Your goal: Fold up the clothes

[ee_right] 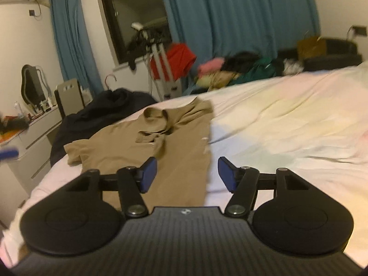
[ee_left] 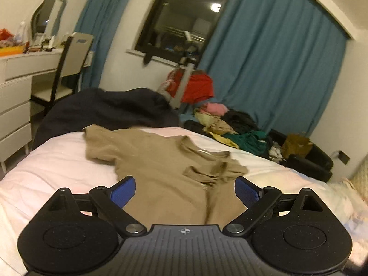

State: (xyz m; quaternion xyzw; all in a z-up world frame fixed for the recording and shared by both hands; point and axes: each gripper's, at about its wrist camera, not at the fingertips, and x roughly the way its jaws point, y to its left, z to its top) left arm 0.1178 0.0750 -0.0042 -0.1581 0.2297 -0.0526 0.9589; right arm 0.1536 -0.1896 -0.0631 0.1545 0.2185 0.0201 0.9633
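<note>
Your left gripper (ee_left: 185,191), black with blue pads, has its jaws spread wide and grips nothing. It hangs over the lower part of the tan short-sleeved polo shirt (ee_left: 161,172). Your right gripper (ee_right: 187,174) is spread wide too, with nothing between its blue pads. The shirt's right edge runs up between them.

The tan shirt (ee_right: 142,147) lies flat on the pale pink bed sheet (ee_right: 287,126). Its collar points to 12 o'clock, away from you, and one sleeve sticks out toward 9 o'clock. Its other side looks already folded in, making a straight edge.

No words or brand names can be read anywhere; the pictures are too blurry. Each gripper only has a tiny round mark on its ribbed top.

Past the shirt, at 11 o'clock, a dark navy garment (ee_left: 110,108) is heaped at the bed's far edge. At 1 o'clock sits a messy pile of mixed clothes (ee_left: 232,124). Blue curtains (ee_left: 276,53) hang behind it.
</note>
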